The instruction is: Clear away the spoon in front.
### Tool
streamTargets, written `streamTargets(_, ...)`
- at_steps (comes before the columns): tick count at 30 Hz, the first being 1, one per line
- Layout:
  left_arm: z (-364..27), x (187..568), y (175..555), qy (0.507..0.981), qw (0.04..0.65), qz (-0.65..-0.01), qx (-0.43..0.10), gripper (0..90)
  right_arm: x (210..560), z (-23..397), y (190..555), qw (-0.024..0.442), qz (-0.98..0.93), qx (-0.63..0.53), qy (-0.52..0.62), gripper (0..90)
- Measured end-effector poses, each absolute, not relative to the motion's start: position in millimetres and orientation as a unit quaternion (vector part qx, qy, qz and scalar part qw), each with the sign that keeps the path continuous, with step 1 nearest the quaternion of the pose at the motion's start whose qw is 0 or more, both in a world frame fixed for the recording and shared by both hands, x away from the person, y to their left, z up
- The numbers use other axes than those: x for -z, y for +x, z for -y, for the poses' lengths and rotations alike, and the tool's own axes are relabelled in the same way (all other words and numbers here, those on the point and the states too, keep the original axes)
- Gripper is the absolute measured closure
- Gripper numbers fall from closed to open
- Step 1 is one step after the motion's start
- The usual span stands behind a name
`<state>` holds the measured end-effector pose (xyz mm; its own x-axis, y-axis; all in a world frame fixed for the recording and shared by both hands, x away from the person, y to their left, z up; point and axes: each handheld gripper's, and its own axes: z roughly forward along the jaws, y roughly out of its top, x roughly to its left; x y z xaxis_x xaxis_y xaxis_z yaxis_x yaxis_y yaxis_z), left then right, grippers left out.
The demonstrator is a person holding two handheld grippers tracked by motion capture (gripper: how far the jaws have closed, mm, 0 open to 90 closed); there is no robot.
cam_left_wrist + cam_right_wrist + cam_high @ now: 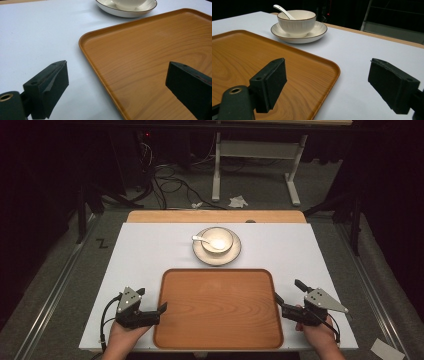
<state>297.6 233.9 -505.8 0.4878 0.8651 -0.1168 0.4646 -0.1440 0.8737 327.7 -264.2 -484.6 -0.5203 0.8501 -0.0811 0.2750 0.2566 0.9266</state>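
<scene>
Tray [218,307] lay flat on the white table [140,255], near the person's edge, with nothing on it. Wooden, rounded corners, raised rim. Neither claw had hold of it.

Left claw [162,309] sat at the tray's left edge, jaws spread wide; in the left gripper view one jaw stood over the bare table and the other over the tray's floor, so the rim ran between them, ungripped. Right claw [276,298] mirrored this at the right edge, jaws likewise spread, straddling the near right corner in the right gripper view. No pad appeared to press on the rim on either side.

Beyond the tray's far edge, just apart from it, stood a saucer [216,254] carrying a bowl [217,240], with a spoon [201,239] resting in the bowl.

Judgement: work was at its start. Both claws looked lined up to take the tray by its two side rims, but nothing was yet grasped, lifted or loaded. Closing on the rims was left to do, along with whatever handling of the tray and dishes would follow.
</scene>
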Motion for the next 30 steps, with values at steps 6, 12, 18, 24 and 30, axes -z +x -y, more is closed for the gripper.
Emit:
streamTargets(6, -231.6, 507.4, 299.8, 0.728, 0.462, -0.459, -0.214, 5.5, 484.1, 268.0, 328.9, 0.3, -0.729, -0.481, 0.384, 16.5)
streamTargets(12, -232.1, 508.2, 299.8, 0.726, 0.462, -0.46, -0.22, 5.9, 481.8, 270.4, 328.1, 0.299, -0.726, -0.49, 0.378, 16.4)
streamTargets(18, -232.5, 508.6, 300.2, 0.725, 0.463, -0.46, -0.221, 6.4, 480.8, 274.1, 328.2, 0.299, -0.721, -0.495, 0.381, 16.4)
streamTargets(24, -232.1, 508.3, 300.0, 0.725, 0.464, -0.457, -0.222, 7.5, 481.1, 274.2, 328.9, 0.3, -0.723, -0.493, 0.38, 16.4)
streamTargets(30, -233.3, 508.0, 300.0, 0.726, 0.464, -0.456, -0.224, 10.4, 481.2, 272.0, 328.7, 0.299, -0.725, -0.494, 0.376, 16.4)
